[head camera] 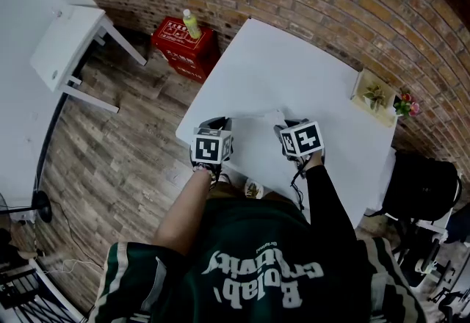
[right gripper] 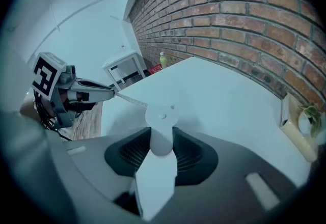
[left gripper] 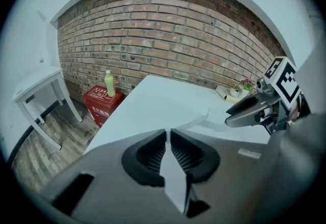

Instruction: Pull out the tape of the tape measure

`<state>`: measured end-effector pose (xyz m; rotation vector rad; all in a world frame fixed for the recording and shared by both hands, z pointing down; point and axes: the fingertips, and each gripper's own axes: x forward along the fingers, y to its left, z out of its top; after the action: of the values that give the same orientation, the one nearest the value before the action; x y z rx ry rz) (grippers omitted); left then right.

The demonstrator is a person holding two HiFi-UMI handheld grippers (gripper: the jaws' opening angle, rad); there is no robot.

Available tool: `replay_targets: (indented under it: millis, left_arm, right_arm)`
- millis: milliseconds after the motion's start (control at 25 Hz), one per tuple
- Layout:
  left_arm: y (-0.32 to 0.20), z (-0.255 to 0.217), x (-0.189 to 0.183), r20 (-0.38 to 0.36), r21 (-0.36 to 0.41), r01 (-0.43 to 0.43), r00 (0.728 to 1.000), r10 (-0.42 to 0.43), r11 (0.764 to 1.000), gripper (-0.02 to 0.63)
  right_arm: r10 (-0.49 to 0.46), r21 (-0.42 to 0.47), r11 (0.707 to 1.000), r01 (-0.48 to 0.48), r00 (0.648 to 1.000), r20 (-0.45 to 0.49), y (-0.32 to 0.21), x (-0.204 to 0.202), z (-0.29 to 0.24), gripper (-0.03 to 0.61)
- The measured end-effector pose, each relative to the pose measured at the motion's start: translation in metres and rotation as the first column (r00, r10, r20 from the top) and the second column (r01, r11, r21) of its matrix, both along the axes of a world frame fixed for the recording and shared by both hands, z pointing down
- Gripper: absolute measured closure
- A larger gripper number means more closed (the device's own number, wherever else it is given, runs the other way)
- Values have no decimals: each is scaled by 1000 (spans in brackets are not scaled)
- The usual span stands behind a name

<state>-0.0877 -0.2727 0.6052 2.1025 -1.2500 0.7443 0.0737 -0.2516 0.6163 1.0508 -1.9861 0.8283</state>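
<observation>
Both grippers hover over the near edge of the white table (head camera: 294, 64). The white tape measure case (right gripper: 162, 121) sits between the jaws of my right gripper (right gripper: 162, 134), which is shut on it. From the case a thin tape (right gripper: 130, 100) runs left to the other gripper's tip. My left gripper (left gripper: 168, 141) is shut on the tape's end (left gripper: 175, 179), a flat white strip pinched between its pads. In the head view the tape (head camera: 253, 117) spans the short gap between the left gripper (head camera: 214, 125) and the right gripper (head camera: 288, 129); the case is hidden there.
A planter tray with small plants (head camera: 376, 98) stands at the table's far right edge. On the wood floor to the left are a red box (head camera: 182, 41) with a green bottle (head camera: 191, 23) and a small white side table (head camera: 70, 42). A black chair (head camera: 422, 186) stands at right, below a brick wall.
</observation>
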Motion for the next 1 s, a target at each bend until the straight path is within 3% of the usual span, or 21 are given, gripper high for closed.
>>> replay_targets:
  millis: [1000]
  left_arm:
    - [-2,6,-22,45,-2,36,998,-36,999,574]
  right_arm:
    - [7,-2,1000,-7,1000,-29,-4,9,7,428]
